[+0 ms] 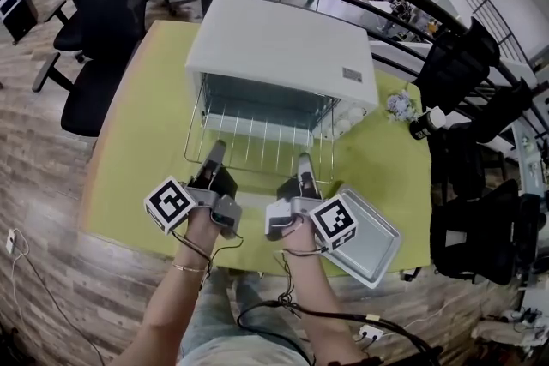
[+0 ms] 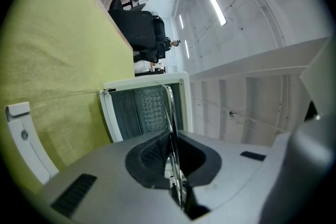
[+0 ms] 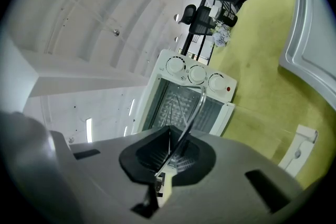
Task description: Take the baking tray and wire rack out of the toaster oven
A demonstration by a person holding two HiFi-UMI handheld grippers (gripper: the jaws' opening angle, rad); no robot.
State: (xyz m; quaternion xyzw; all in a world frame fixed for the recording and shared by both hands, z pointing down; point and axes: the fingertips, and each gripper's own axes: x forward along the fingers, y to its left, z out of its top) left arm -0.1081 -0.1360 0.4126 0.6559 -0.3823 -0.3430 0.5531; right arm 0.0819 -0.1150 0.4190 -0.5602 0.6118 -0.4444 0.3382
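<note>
the task is about half done, as i judge it. the baking tray [image 1: 377, 246] lies already outside, flat on the yellow-green table [image 1: 141, 133], just beside the right tool [image 1: 304, 161] on its outer side. the wire rack [image 1: 257, 133] is what is left: it sticks out of the open front of the white toaster oven [image 1: 283, 43], with its front edge toward the person and its back part, as it seems, not yet free of the opening. both tools are closed tight on the front wire of the rack, the left tool [image 1: 215, 153] near its left corner and the right tool near its right corner. in each gripper view the thin wire runs between the dark pads [image 2: 152, 152] with no gap. what remains is to draw the rack fully out and put it down.

for writing, there is little. a small grey label [image 1: 352, 75] sits on the top of the oven near its right edge, but its print is too small to read. the three knobs [image 3: 197, 73] have marks that i cannot read. the cubes [image 1: 169, 201] on the tools carry only black and white square patterns, no words.
</note>
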